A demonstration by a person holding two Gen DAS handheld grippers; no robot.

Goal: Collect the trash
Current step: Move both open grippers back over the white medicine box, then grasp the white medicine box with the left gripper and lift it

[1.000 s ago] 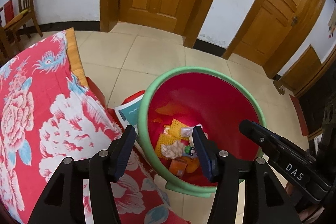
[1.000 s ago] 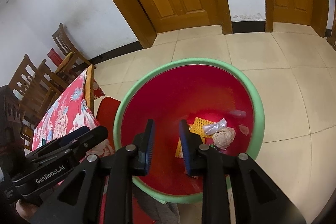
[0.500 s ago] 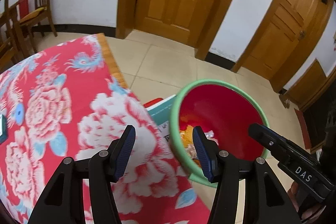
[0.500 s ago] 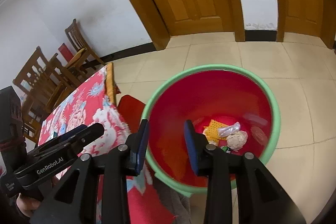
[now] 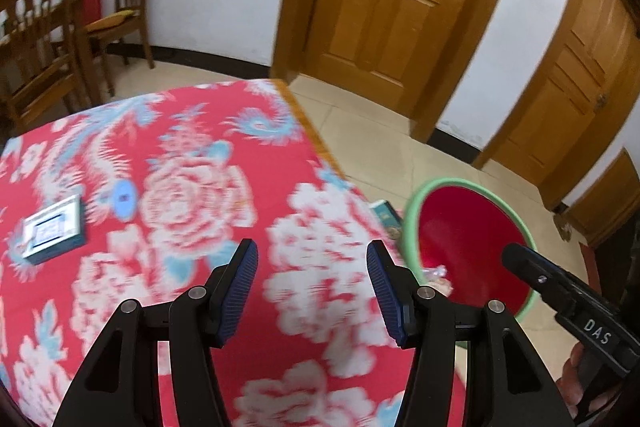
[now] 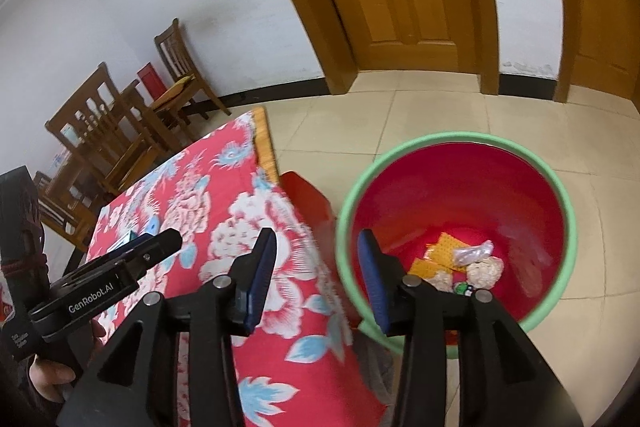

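A red bin with a green rim [image 6: 456,195] stands on the tiled floor beside the table; it also shows in the left wrist view [image 5: 468,231]. Several pieces of trash [image 6: 460,259] lie at its bottom: orange wrappers, a clear wrapper, crumpled tissue. My left gripper [image 5: 312,287] is open and empty above the red floral tablecloth [image 5: 180,187]. A small blue-and-white box [image 5: 54,229] lies on the cloth at the left. My right gripper [image 6: 316,275] is open and empty, over the table edge next to the bin.
Wooden chairs [image 5: 44,39] stand beyond the table's far side. Wooden doors [image 5: 384,7] line the back wall. A red stool [image 6: 308,195] and a teal booklet [image 5: 386,217] sit between table and bin. The floor is beige tile.
Both grippers have swung left from over the bin toward the table. The right gripper's jaws have opened wider. The small box has come into the left wrist view.
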